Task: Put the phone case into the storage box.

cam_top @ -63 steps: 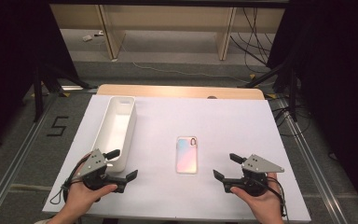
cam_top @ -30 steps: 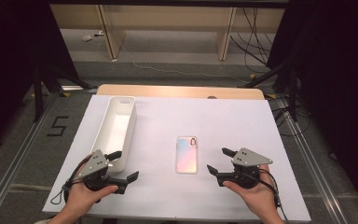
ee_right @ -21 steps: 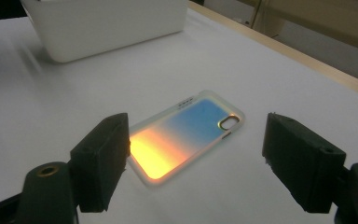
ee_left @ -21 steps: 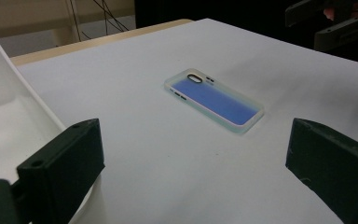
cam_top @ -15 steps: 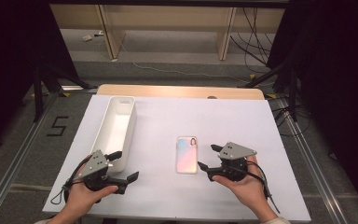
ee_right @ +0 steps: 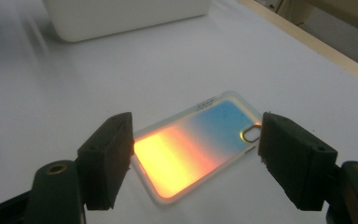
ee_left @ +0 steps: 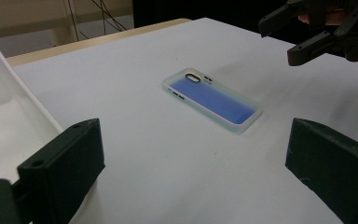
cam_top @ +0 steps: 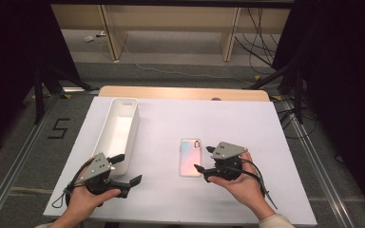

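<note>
A phone case (cam_top: 190,156) with an iridescent pink-to-blue back lies flat in the middle of the white table, camera cutout toward the far side. My right gripper (cam_top: 203,158) is at the case's right long edge and points at it. Its jaws have just been closing a little but stand open. In the right gripper view the case (ee_right: 200,135) lies just beyond the two pads (ee_right: 109,154), untouched. My left gripper (cam_top: 129,168) rests near the front left, open and with nothing in it. From there the case (ee_left: 212,99) lies ahead, with the right gripper (ee_left: 298,32) beyond it.
A long white tray (cam_top: 134,124) stands left of the case, its near end beside my left gripper; its wall (ee_left: 0,93) is close on that side. The table's wooden far edge (cam_top: 185,92) and a floor with cables lie beyond.
My right gripper has moved left across the table from the right side up to the phone case's edge. The left gripper and the case have stayed put.
</note>
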